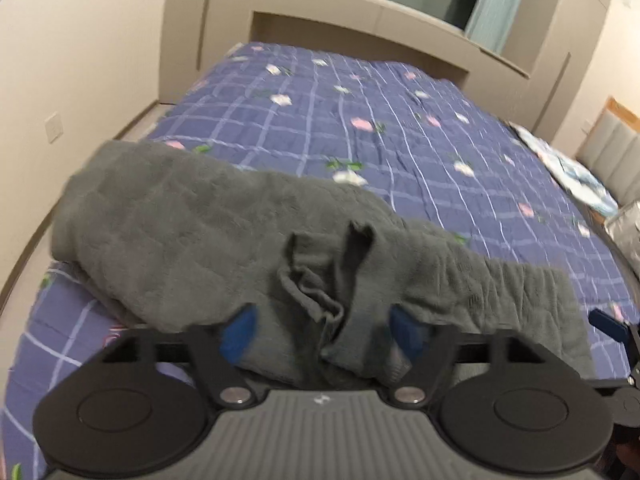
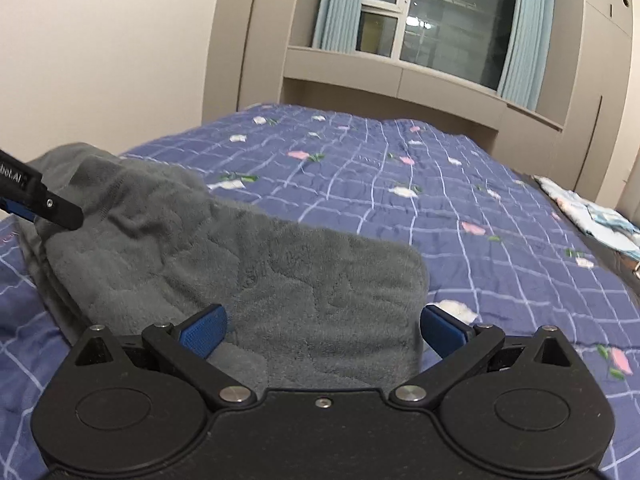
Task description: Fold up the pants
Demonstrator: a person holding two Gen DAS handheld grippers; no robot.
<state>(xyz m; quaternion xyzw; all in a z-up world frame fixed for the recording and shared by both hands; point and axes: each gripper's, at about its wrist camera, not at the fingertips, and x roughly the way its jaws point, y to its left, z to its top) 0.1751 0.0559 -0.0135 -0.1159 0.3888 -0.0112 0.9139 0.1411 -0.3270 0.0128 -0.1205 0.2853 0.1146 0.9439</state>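
Note:
The grey fleece pants [image 1: 180, 232] lie bunched on the blue checked bedspread [image 1: 360, 120]. In the left wrist view my left gripper [image 1: 324, 332] has its blue fingers spread, with a rumpled fold of the pants [image 1: 320, 280] between them. In the right wrist view my right gripper [image 2: 324, 330] is open, its blue pads on either side of a flat end of the pants [image 2: 320, 280]. The left gripper's finger [image 2: 44, 204] shows at the left edge, resting on the pants.
The bed [image 2: 440, 200] stretches ahead to a beige wall unit under a window [image 2: 436, 28]. A light blue and white cloth [image 2: 592, 220] lies at the bed's right edge. A beige wall [image 1: 60, 80] is at the left.

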